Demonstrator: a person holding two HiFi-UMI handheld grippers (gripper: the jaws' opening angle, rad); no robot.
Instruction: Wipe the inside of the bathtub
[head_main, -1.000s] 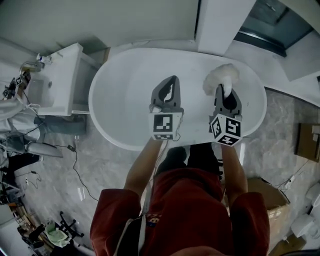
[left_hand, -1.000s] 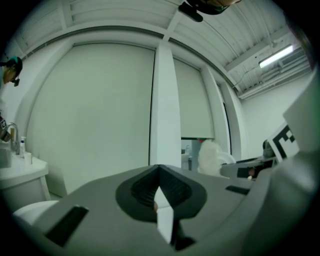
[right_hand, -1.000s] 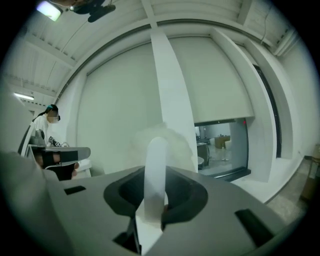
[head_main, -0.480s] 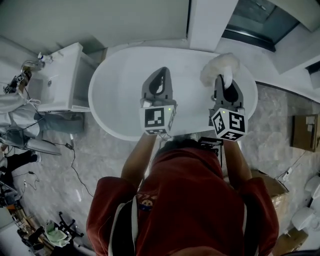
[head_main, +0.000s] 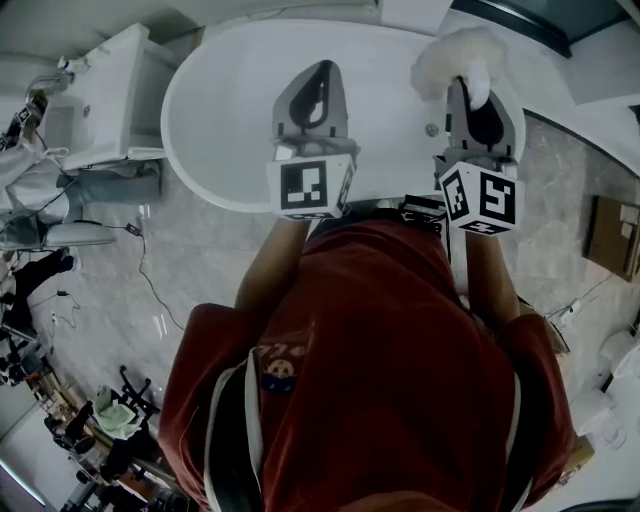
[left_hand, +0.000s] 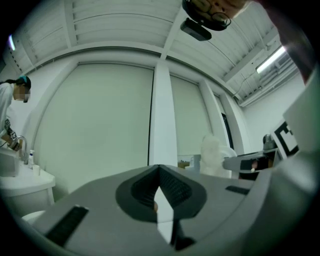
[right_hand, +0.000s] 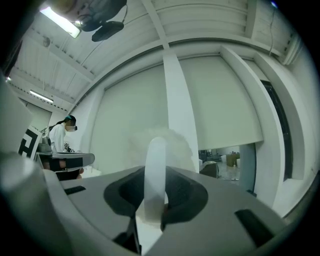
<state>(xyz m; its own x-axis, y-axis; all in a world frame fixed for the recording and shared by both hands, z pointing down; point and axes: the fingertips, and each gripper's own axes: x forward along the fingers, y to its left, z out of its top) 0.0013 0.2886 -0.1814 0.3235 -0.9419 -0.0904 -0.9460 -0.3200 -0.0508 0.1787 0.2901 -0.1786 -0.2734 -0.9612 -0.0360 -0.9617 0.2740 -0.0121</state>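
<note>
The white oval bathtub (head_main: 196, 150) lies at the top of the head view, with me standing at its near rim. My left gripper (head_main: 318, 68) is held over the tub's middle, jaws shut with nothing between them; in the left gripper view the left gripper (left_hand: 159, 168) points at a wall, not into the tub. My right gripper (head_main: 470, 84) hovers over the tub's right end, shut on the white handle (right_hand: 154, 170) of a fluffy white duster (head_main: 452, 50). The duster's head (right_hand: 176, 144) sticks out past the jaws.
A white washbasin unit (head_main: 100, 90) stands left of the tub, with cables (head_main: 140, 270) on the marble floor below it. A cardboard box (head_main: 612, 235) sits at the right. A white column (left_hand: 160, 115) rises behind the tub. Another person (right_hand: 61, 136) stands by the basin.
Both grippers have come up and nearer to my head, staying side by side. The tub has slid toward the top of the view. The duster stays held.
</note>
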